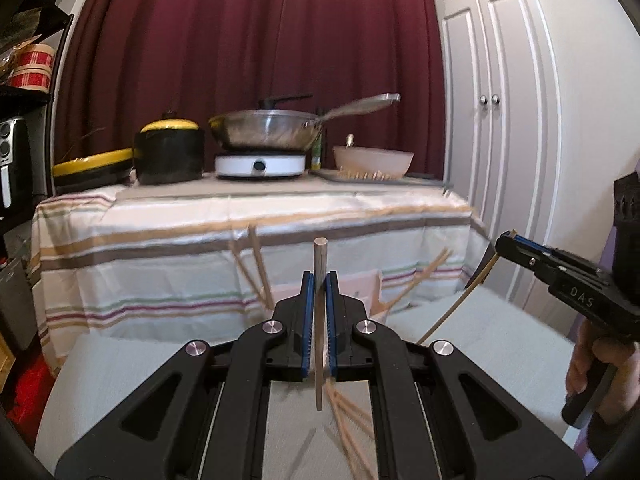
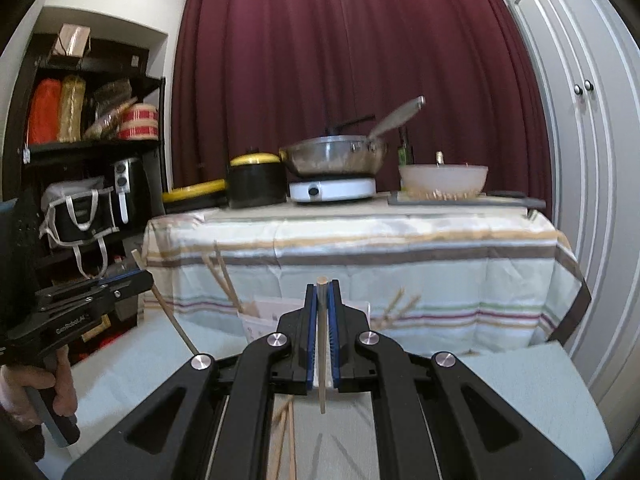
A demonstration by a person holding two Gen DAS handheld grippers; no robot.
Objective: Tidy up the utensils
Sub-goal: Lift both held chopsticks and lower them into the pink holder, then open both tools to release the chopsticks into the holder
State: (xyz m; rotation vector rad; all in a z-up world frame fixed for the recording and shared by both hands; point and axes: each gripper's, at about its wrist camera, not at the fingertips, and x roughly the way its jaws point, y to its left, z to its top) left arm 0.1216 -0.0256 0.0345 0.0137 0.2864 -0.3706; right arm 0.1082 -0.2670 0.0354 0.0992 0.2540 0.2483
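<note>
My left gripper (image 1: 319, 278) is shut on a wooden chopstick (image 1: 320, 252) that stands upright between its blue pads. My right gripper (image 2: 322, 290) grips a second upright chopstick (image 2: 322, 380) the same way. Each gripper shows in the other's view: the right gripper (image 1: 506, 240) at the right edge with its stick (image 1: 460, 300) slanting down, the left gripper (image 2: 142, 274) at the left edge with its stick (image 2: 176, 328). Behind the fingers a white holder (image 2: 264, 316) has several chopsticks (image 2: 224, 280) leaning out of it. Loose chopsticks (image 1: 344, 412) lie on the pale surface below.
Beyond stands a table with a striped cloth (image 1: 200, 240). It bears a steel pan (image 1: 268, 128) on a white hob (image 1: 260, 166), a black pot with a yellow lid (image 1: 168, 156) and a pale bowl (image 1: 374, 160). Dark shelves (image 2: 92, 148) stand at left, white cupboard doors (image 1: 500, 140) at right.
</note>
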